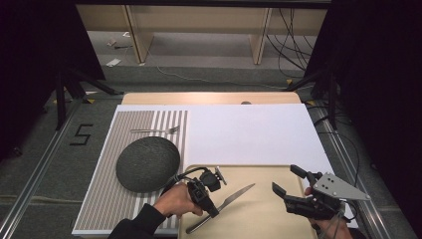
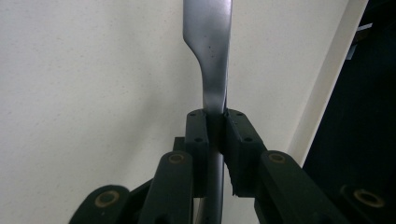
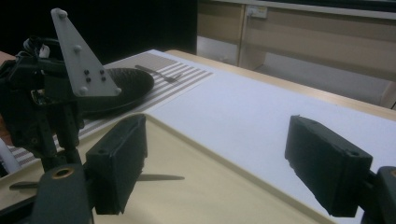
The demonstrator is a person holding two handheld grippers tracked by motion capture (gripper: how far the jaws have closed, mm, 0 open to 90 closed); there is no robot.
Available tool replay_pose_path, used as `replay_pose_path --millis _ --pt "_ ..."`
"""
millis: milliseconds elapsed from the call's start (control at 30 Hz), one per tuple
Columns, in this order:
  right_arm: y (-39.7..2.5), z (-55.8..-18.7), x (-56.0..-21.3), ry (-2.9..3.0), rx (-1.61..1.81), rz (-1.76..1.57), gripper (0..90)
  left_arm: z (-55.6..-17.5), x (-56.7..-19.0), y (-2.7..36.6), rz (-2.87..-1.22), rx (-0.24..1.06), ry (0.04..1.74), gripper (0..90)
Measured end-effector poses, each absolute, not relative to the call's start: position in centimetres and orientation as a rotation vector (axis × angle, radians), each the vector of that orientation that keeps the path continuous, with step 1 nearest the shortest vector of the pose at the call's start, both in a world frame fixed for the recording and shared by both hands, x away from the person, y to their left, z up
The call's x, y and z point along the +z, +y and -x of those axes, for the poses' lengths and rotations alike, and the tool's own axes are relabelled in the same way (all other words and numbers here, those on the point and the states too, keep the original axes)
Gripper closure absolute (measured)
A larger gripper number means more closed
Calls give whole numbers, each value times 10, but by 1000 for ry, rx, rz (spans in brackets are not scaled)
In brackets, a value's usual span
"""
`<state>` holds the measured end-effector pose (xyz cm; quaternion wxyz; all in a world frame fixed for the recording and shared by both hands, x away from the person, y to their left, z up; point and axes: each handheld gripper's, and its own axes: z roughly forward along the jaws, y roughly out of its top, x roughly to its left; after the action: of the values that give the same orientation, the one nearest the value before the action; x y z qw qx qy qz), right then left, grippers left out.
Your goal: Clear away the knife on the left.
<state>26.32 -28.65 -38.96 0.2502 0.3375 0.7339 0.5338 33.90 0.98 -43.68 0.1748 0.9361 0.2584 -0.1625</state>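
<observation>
Left gripper (image 1: pixel 211 206) clamped tight on the knife (image 1: pixel 234 195) at the handle's neck, blade low over the beige tray (image 1: pixel 268 219), probably for setting down flat. Right gripper (image 1: pixel 293 180) wide apart, holding nothing, hovering beside the tray's right edge, ready to assist.

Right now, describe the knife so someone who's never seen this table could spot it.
Find the beige tray at the near edge of the table. The knife lies slantwise on it, clamped at the handle by the left gripper. It is the only cutlery on the tray; the fork sits far off on the striped mat.
</observation>
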Motion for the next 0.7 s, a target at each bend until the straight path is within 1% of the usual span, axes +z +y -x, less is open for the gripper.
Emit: replay_pose_path --millis 367,567,700 --pt "-286 -263 -389 2000 1455 -917 218 -344 -449 7 -2665 -503 795 798" --pt "-286 -263 -390 1998 1456 -918 218 -346 -458 5 -2673 -503 841 794" --pt "-286 -263 -389 2001 1457 -916 218 -346 -461 4 -2696 -479 844 791"
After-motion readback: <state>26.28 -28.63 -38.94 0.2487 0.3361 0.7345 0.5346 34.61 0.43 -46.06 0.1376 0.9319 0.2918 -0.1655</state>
